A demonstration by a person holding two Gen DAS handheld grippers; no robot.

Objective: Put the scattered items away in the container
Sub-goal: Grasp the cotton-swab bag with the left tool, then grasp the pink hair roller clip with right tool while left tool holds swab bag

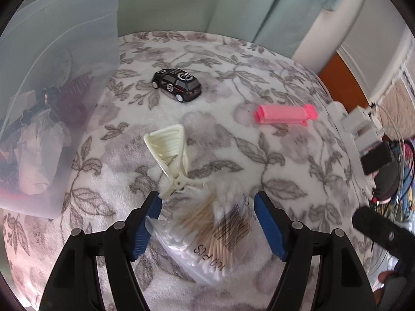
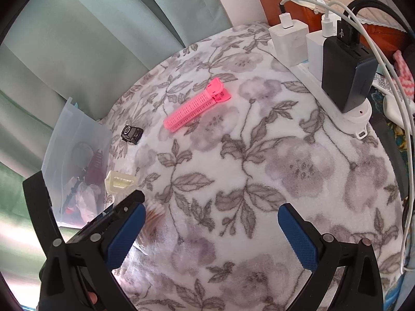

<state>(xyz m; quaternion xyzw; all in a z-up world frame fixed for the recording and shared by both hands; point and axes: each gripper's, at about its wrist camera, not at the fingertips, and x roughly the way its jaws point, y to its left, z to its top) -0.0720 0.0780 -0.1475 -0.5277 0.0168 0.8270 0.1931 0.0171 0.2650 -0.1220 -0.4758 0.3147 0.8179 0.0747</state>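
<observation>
Two tools spread, left tool [image 1: 207, 207] over clear cotton-swab bag [image 1: 207, 238], wooden sticks.

i'm looking at a home, probably a bedroom or living room. a soft fleece blanket [image 2: 259, 160] with grey flowers and leaves covers the surface, and pale green curtains [image 2: 85, 41] hang along its far side. on the right, a white power strip [image 2: 360, 119] carries phone chargers [image 2: 289, 40] with cables. small household bits, a toy car [image 1: 177, 84] and hair clips [image 1: 285, 114], lie around.
</observation>
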